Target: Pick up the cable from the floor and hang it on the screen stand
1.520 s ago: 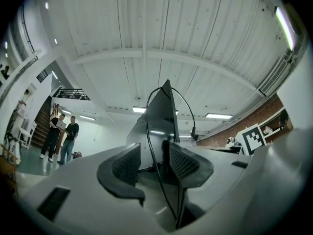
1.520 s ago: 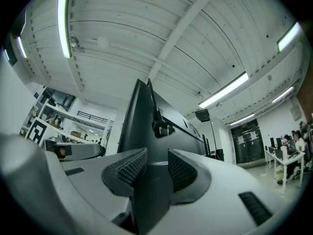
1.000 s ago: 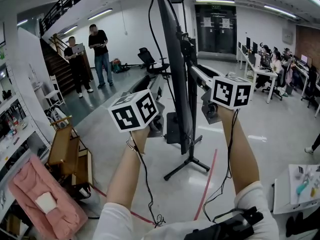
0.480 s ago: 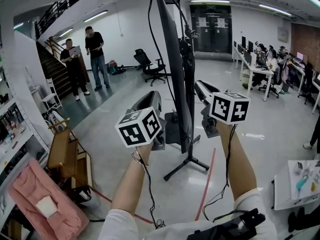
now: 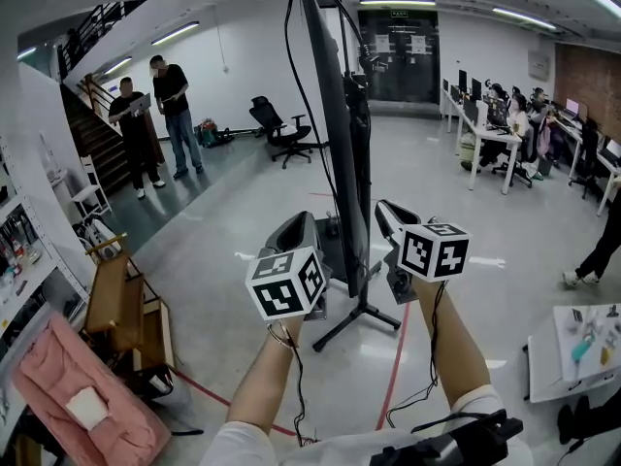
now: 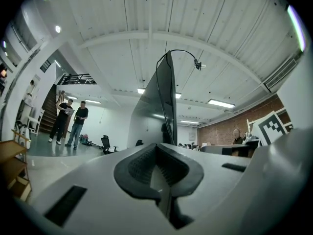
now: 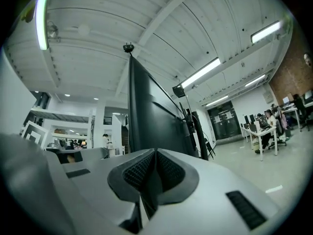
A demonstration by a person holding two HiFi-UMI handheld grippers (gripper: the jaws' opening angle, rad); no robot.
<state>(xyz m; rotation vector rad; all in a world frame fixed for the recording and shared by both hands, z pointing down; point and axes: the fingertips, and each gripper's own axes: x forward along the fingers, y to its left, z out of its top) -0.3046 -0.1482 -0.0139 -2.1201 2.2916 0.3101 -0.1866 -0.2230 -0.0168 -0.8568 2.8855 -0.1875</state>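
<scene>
Floor: pale, glossy, with a red line running under the right arm.

Screen: tall dark panel, seen edge-on in the head view, upright. It sits between the two grippers and rises well above them.

Screen stand: black post with splayed legs on the floor, just beyond the grippers.

Left gripper: on the left side of the panel and low, pointing up and away. The left gripper view shows the left gripper clenched, pads together with nothing between them.

Right gripper: on the right side of the panel at about the same height. In the right gripper view its jaws are closing, pads almost met, with nothing between them. Neither gripper touches the cable.

Cable: off the floor, draped over the top edge of the screen.
- Look: thin, black and round.
- Shape: a narrow inverted U, with the long axis mostly vertical on both legs and the bend at the top.
- Left leg: bows out from the panel, then drops back toward it. The lower run is lost against the dark edge.
- Right leg: arcs over and down toward the mount hardware behind the panel.
- Left gripper view: the cable arches off the top corner to a small plug-like end pointing down, hanging free of the panel.
- Right gripper view: it shows only as a small dark bump on the top edge.
</scene>
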